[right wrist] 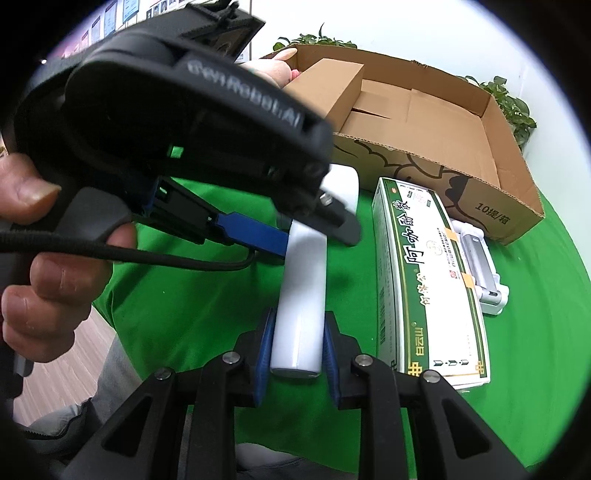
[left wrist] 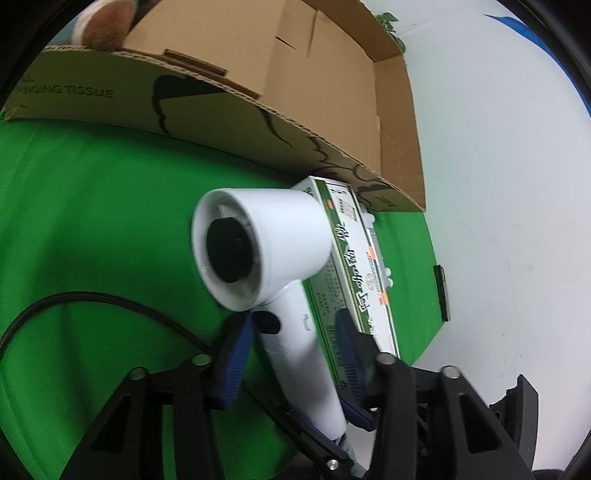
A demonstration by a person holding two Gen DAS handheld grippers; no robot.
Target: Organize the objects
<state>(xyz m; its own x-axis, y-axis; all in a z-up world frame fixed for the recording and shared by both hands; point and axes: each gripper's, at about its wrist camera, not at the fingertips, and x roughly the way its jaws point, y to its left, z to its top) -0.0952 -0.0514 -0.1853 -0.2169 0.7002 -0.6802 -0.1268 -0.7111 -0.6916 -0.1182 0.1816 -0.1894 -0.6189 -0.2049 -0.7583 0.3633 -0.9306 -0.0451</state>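
Observation:
A white hair dryer lies over the green cloth, its round barrel end facing the left wrist camera. My left gripper is shut on the upper handle just below the head, blue pads on both sides. In the right wrist view, my right gripper is shut on the bottom end of the hair dryer handle. Further up that handle, the left gripper clamps it, with a person's hand on its grip.
A long green and white carton lies right of the dryer, with a white device behind it. An open cardboard box stands at the back, holding a smaller brown box. A plush toy sits beyond it. A black cable trails left.

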